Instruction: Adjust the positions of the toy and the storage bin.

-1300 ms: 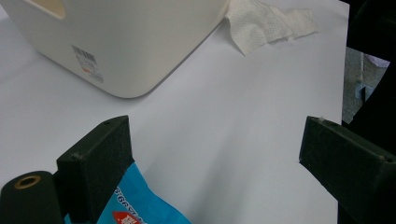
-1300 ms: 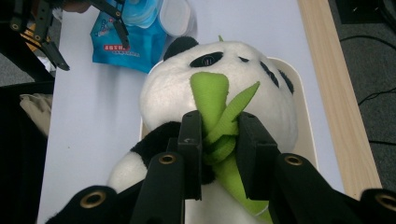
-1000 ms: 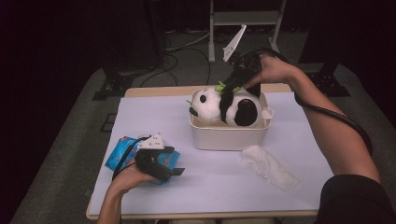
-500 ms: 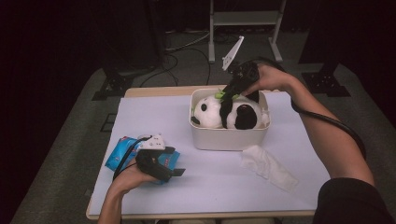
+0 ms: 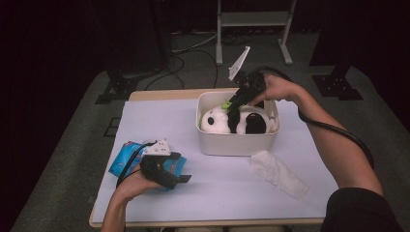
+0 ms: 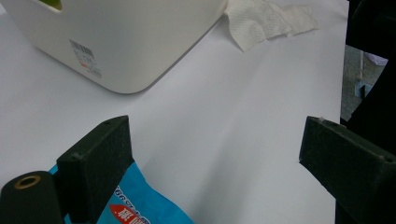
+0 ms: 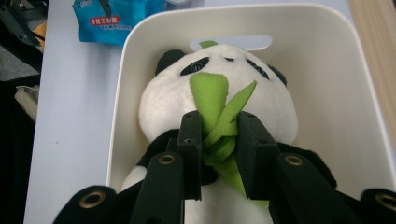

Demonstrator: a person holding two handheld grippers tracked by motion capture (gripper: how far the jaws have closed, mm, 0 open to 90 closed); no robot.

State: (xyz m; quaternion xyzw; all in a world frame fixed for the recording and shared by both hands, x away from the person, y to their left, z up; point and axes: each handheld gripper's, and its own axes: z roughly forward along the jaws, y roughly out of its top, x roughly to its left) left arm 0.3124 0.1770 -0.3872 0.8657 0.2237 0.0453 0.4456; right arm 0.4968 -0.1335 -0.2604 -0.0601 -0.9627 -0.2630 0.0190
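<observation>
High view showed a white-covered tabletop (image 5: 159, 121) with a cream rounded plastic bin (image 5: 237, 142) standing toward its far right edge. A black-and-white plush panda toy (image 5: 217, 121) lay inside that bin, its body sunk below the rim, head toward the left wall. Judging by this, the main step of putting the panda into the bin looked nearly done; what seemed left was letting go and lifting the hand clear.

The right gripper (image 5: 235, 107) reached down into the bin from the far side. In the right gripper view its two black fingers (image 7: 191, 140) were clamped on the green fabric leaf sprig (image 7: 215, 116) sewn at the panda's chest, the green cloth bunched tightly between them. The panda's white face lay just beyond the fingertips, its dark arms to either side beneath them, and the bin's walls curved round it all.

The left gripper (image 5: 169, 174) rested near the tabletop's near left corner, over a bright blue crinkly snack packet (image 5: 126, 157). In the left gripper view its fingers (image 6: 95, 163) stood wide apart with nothing between them; the blue packet peeked out just beside the one on that view's left, whether touching could not be told.

A crumpled white paper towel (image 5: 278, 174) lay flat near the near right edge, just in front of the bin and apart from both grippers.
</observation>
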